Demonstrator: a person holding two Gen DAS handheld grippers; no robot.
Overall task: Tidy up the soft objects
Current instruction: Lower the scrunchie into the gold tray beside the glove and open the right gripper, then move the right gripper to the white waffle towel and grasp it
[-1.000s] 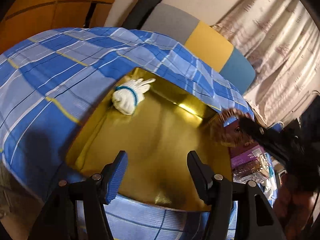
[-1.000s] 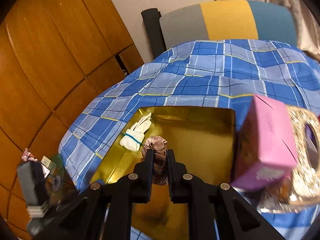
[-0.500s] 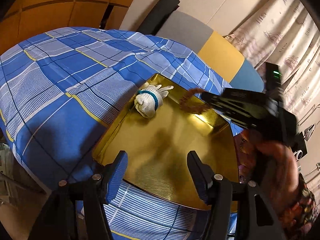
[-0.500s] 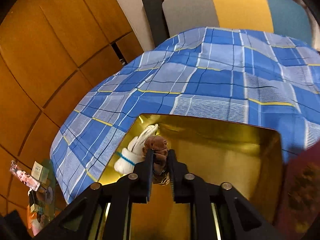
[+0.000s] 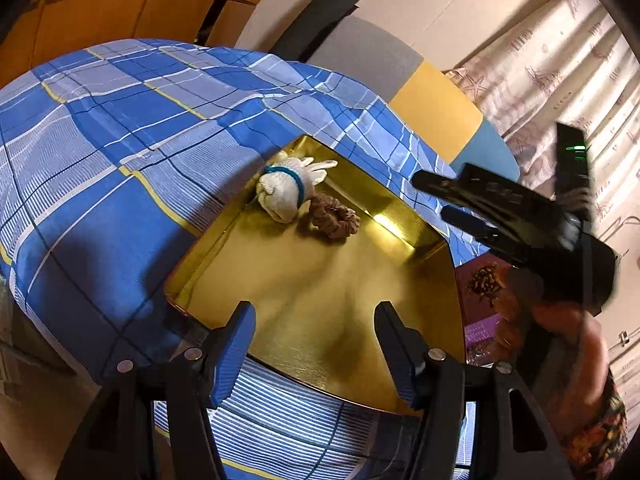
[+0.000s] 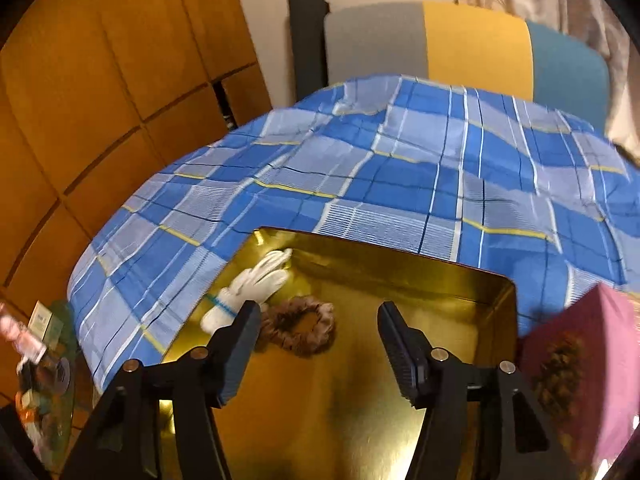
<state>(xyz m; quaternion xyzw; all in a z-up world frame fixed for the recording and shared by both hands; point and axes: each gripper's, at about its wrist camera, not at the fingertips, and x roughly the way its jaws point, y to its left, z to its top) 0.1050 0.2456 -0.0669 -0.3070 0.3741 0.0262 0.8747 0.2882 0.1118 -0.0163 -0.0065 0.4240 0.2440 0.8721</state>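
Nearest the right wrist camera, the right tool (image 6: 316,344) is hovering over the gold tray (image 6: 400,420) with its jaws opening; nothing is sitting between the pads, and the brown scrunchie (image 6: 298,326) is lying free on the tray floor just beyond the left finger. In the left wrist view the left tool (image 5: 316,344) is hanging above the near edge of the same tray (image 5: 320,300), its blue-padded fingers (image 5: 234,344) standing well apart and gripping nothing. The tray is resting on a blue plaid cloth (image 5: 100,140) that is covering the counter. Toward the tray's far left corner the scrunchie (image 5: 334,220) is lying flat, touching or just beside a rolled white glove (image 5: 286,190) bound with a blue band; the glove's fingers are pointing toward the far rim. In the right wrist view the glove (image 6: 248,292) is lying along the tray's left wall, immediately left of the scrunchie. To the right of the tray a purple box (image 6: 576,360) with a brown patterned face is standing just beside the tray's right rim. In the left wrist view the right tool (image 5: 434,196) is reaching in from the right above the tray's far right corner, carried by a person's hand (image 5: 568,320). Beyond the cloth, a chair back (image 6: 460,44) in grey, yellow and teal panels is showing, with wooden panelling (image 6: 100,80) to the far left and a pale curtain (image 5: 560,60) to the far right.
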